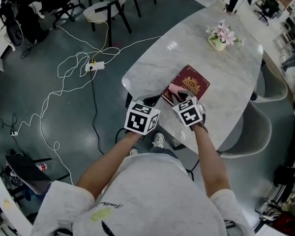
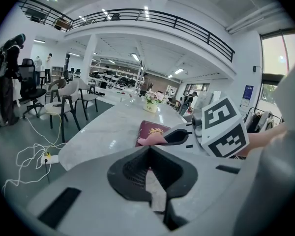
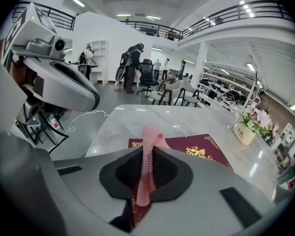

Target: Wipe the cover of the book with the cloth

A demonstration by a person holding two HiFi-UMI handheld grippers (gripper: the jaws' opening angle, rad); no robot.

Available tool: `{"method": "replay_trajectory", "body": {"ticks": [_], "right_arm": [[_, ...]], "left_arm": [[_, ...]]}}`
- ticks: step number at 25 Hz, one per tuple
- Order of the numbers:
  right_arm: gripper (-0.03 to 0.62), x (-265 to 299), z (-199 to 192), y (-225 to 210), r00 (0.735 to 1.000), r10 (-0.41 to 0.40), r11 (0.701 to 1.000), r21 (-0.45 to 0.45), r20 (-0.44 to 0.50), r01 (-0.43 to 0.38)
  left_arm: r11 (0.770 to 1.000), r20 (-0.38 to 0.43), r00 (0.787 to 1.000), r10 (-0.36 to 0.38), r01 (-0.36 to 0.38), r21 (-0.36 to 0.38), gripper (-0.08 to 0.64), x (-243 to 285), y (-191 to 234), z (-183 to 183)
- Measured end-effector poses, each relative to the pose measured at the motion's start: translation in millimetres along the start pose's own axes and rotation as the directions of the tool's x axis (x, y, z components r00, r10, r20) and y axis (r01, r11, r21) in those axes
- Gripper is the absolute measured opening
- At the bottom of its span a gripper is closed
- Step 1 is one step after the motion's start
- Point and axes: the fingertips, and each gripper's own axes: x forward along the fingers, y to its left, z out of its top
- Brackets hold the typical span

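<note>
Book: maroon, closed, flat on the marble table, by its near edge.
Right gripper: jaws pinched on the pink cloth, which sits at the cover's near end.
Left gripper: jaws together, nothing between them, just left of the book.
Progress: cloth in hand and over the cover. Likely most of the cover, out past the gold crest, is left to sweep.

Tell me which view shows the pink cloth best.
The right gripper view: the cloth fills the centre, pinched in the right gripper above the book. The head view shows only a small pink patch; the left gripper view, a pink fold on the book.
</note>
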Motion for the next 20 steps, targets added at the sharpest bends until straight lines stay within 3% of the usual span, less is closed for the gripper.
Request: {"method": "replay_trajectory", "body": {"ticks": [20], "right_arm": [[0.02,-7,2,37,1.0,-0.006,1.0,0.001,-0.002,0.006]], "left_arm": [[1.0,0.017,1.0,-0.011,0.011,0.008,0.006,-30,2,-13]]}}
